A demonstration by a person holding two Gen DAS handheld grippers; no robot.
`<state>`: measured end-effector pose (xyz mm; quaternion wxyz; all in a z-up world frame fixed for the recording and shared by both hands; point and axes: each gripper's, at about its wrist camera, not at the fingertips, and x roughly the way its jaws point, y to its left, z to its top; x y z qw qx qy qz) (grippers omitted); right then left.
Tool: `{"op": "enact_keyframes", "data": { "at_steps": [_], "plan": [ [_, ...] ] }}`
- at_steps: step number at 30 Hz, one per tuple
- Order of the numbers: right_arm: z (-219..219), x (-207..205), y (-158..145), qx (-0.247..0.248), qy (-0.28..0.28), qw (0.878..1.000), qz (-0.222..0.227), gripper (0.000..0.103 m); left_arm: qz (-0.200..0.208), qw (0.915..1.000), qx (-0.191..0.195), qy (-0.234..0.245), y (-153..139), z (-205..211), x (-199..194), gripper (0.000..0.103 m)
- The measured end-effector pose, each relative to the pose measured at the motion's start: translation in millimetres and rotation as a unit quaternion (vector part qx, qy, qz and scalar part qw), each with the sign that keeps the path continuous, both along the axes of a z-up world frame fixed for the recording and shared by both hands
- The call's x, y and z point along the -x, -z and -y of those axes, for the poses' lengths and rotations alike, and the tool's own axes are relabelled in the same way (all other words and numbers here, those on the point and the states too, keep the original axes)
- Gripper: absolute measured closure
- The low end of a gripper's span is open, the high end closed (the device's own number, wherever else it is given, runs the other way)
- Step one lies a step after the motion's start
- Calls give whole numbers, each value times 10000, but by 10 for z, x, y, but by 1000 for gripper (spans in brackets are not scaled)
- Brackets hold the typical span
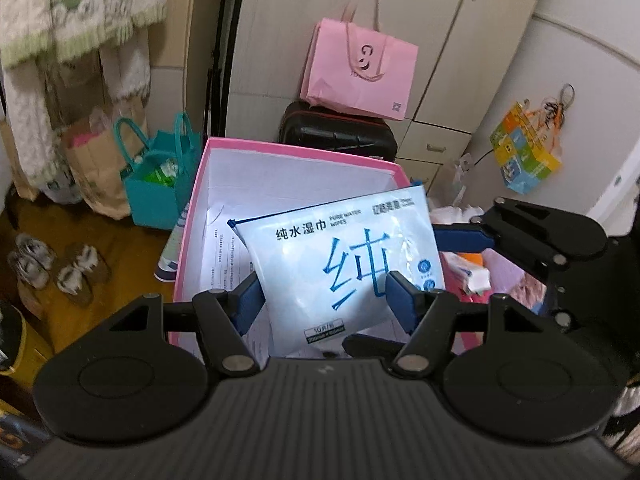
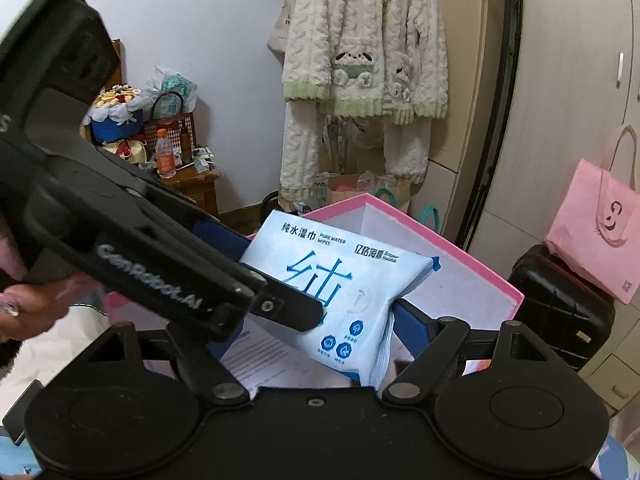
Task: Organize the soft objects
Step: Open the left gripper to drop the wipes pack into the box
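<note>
The pale blue soft plastic pack of wet wipes (image 1: 340, 256) sits pinched between the left gripper (image 1: 326, 294) jaws, hanging over the open pink cardboard box (image 1: 224, 184). The right gripper (image 2: 316, 320) jaws bracket its far end — whether they press, I cannot tell. The pack is probably light, squashy and slick-skinned — best held across its plump middle, not the thin sealed edge.

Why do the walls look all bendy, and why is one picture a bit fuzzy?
Left wrist view: the fisheye lens bows the cupboard edges, light glares off the wipes pack, and the print stays sharp. Right wrist view: the black door frame curves, the left gripper crossing close by looks soft, and the hand is blurred.
</note>
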<state>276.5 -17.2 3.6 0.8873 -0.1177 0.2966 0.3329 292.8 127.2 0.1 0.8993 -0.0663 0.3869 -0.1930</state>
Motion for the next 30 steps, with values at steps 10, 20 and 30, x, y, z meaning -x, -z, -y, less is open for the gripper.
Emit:
{"op": "enact_keyframes", "data": {
  "at_steps": [10, 20, 30],
  "plan": [
    [29, -320, 210, 166, 156, 9992, -341, 29, -168, 9995, -176, -176, 214, 49, -288, 38],
    [20, -216, 218, 455, 233, 9984, -223, 28, 326, 9990, -260, -155, 49, 34, -6, 30],
    [110, 106, 72, 485, 388, 9980, -120, 28, 654, 9952, -728, 27, -112, 73, 500, 30]
  ]
}}
